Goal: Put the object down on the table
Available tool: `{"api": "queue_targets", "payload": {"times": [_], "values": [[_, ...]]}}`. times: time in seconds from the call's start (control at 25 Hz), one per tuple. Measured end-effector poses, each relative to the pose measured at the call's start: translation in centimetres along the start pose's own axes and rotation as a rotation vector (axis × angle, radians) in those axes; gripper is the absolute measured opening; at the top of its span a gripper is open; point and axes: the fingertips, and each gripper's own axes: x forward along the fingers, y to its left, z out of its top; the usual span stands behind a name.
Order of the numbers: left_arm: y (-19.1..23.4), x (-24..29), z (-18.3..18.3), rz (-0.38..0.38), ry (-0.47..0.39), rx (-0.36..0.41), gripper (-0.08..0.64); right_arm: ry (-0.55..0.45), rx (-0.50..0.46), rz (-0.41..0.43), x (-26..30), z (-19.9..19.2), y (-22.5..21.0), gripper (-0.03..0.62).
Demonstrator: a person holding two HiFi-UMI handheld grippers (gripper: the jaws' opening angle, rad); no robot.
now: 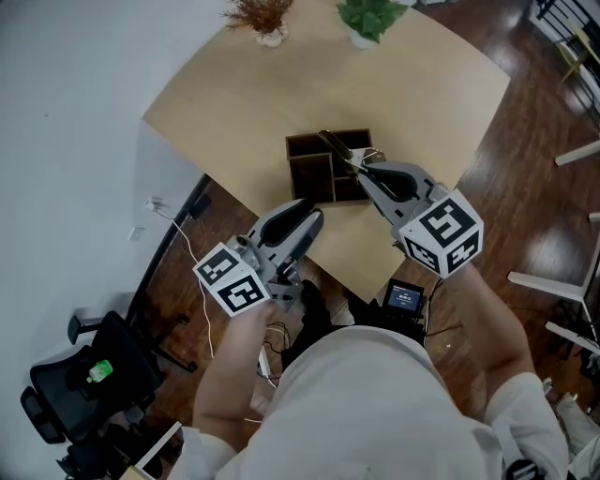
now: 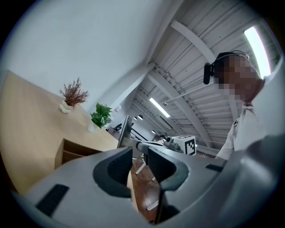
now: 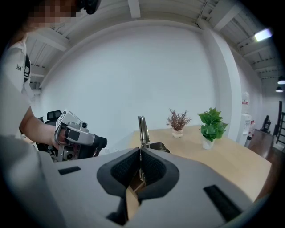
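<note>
The pale wooden table [image 1: 244, 103] fills the upper middle of the head view. A dark brown wooden compartment box [image 1: 314, 178] sits on it at frame centre. The right claw [image 1: 360, 169] reaches over that box from the lower right, its jaws pressed together on a slim silver metal utensil [image 3: 143, 129] (whether this touches the box is unclear). The left claw [image 1: 315, 221] is just below the box at the table's lower-left edge, its jaws parted and empty. A small green potted plant [image 1: 370, 17] stands at the top edge.
</note>
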Motion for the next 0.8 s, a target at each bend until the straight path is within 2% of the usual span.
{"api": "queue_targets", "payload": {"times": [0.8], "values": [[4.2,1.6,1.9,0.033,0.016,0.005,0.086,0.039,-0.054,0.044,5.5,0.6,-2.1,0.009]]}}
